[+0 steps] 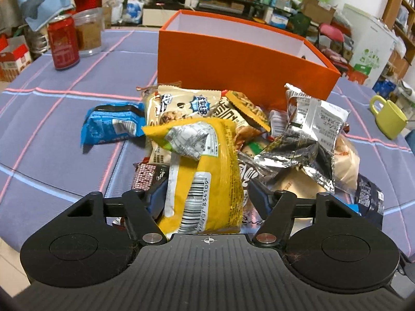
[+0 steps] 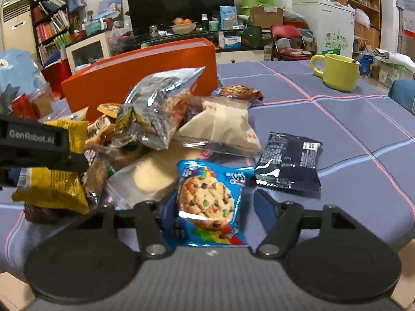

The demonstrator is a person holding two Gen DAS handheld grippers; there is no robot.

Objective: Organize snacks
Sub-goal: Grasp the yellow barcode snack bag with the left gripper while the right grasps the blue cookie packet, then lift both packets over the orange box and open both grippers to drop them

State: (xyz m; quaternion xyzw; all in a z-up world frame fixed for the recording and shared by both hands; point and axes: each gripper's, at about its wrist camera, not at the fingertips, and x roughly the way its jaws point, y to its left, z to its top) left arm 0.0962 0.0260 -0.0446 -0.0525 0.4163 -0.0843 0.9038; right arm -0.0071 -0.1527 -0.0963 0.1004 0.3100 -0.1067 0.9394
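Note:
A heap of snack packets point(image 1: 233, 129) lies on the purple checked tablecloth in front of an open orange box point(image 1: 233, 59). My left gripper point(image 1: 207, 194) is shut on a yellow packet point(image 1: 207, 155) with a barcode, at the near edge of the heap. In the right wrist view one of its black fingers point(image 2: 52, 153) presses across that yellow packet point(image 2: 57, 181). My right gripper point(image 2: 215, 207) is shut on a blue cookie packet point(image 2: 210, 202), held upright on the right of the heap. The orange box point(image 2: 145, 77) stands behind.
A blue packet point(image 1: 111, 127) lies apart, left of the heap; a black packet point(image 2: 290, 165) and a brown cookie packet point(image 2: 238, 92) lie to its right. A red can point(image 1: 64, 42) and clear jar point(image 1: 89, 32) stand far left, a green mug point(image 2: 337, 71) far right.

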